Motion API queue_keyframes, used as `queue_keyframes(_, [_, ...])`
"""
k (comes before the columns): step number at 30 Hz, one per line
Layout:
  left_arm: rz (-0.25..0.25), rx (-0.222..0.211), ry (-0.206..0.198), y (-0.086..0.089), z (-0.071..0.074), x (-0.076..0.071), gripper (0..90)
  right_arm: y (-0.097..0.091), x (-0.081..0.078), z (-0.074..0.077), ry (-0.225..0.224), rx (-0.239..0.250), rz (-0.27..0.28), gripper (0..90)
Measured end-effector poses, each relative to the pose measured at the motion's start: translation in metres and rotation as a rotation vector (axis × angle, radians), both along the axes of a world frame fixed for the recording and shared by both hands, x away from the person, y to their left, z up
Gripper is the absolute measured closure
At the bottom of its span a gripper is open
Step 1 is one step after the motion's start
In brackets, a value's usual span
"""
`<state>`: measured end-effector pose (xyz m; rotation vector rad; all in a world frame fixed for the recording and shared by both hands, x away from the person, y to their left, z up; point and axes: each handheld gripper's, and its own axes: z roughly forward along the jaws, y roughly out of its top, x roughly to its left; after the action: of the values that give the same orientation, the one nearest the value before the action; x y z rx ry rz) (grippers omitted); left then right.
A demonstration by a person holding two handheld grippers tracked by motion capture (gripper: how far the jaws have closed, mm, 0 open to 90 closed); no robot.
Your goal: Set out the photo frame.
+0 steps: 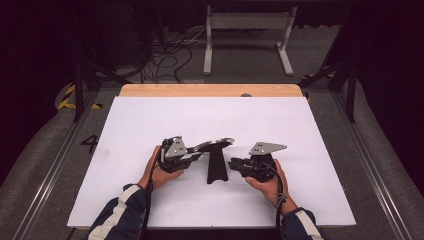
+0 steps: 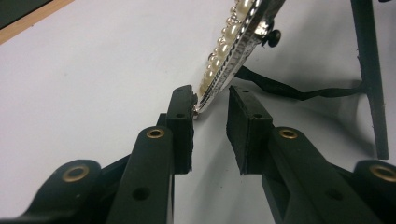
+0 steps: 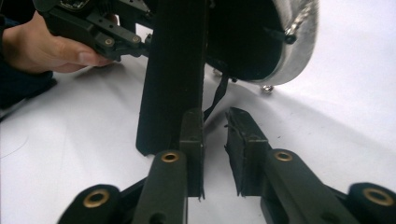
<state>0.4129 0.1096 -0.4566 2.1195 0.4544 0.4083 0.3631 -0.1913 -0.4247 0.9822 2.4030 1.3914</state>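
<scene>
An oval silver picture frame [image 1: 215, 144] with a pearl rim [image 2: 233, 51] leans tilted on its black easel leg [image 1: 217, 167] in the middle of the white board. A thin black ribbon [image 2: 289, 89] ties the leg [image 2: 371, 70] to the frame's back [image 3: 261, 37]. My left gripper [image 1: 197, 156] is at the frame's left edge. In the left gripper view it [image 2: 210, 100] stands open, the rim's lower tip touching the left pad while the right pad stays apart. My right gripper [image 1: 232, 164] sits just right of the leg [image 3: 175, 70]. Its jaws [image 3: 215, 116] show a narrow, empty gap.
The white board [image 1: 150, 120] covers a wooden table whose far edge [image 1: 210, 90] shows at the back. Beyond it on the floor are a white metal stand [image 1: 247, 35] and loose cables [image 1: 165, 55]. The left hand [image 3: 42, 51] rests on the board.
</scene>
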Motion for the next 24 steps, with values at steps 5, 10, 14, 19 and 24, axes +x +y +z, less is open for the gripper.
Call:
queue_keyframes(5, [0.017, -0.001, 0.009, -0.001, 0.0, 0.001, 64.4, 0.007, -0.009, 0.006, -0.065, -0.005, 0.008, 84.4])
queue_keyframes(10, [0.037, -0.009, 0.02, -0.003, 0.001, 0.002, 60.4, 0.015, -0.018, 0.01, -0.123, -0.018, -0.001, 88.5])
queue_keyframes(14, [0.036, -0.003, 0.028, -0.004, 0.001, 0.001, 62.1, 0.025, -0.027, 0.013, -0.163, -0.015, -0.004, 90.0])
queue_keyframes(19, [0.046, 0.003, 0.032, -0.006, -0.001, 0.002, 63.9, 0.042, -0.034, 0.009, -0.163, -0.017, 0.039, 90.0])
queue_keyframes(24, [0.054, 0.008, 0.032, -0.008, -0.002, 0.003, 66.6, 0.058, -0.039, 0.002, -0.172, -0.042, 0.037, 90.0])
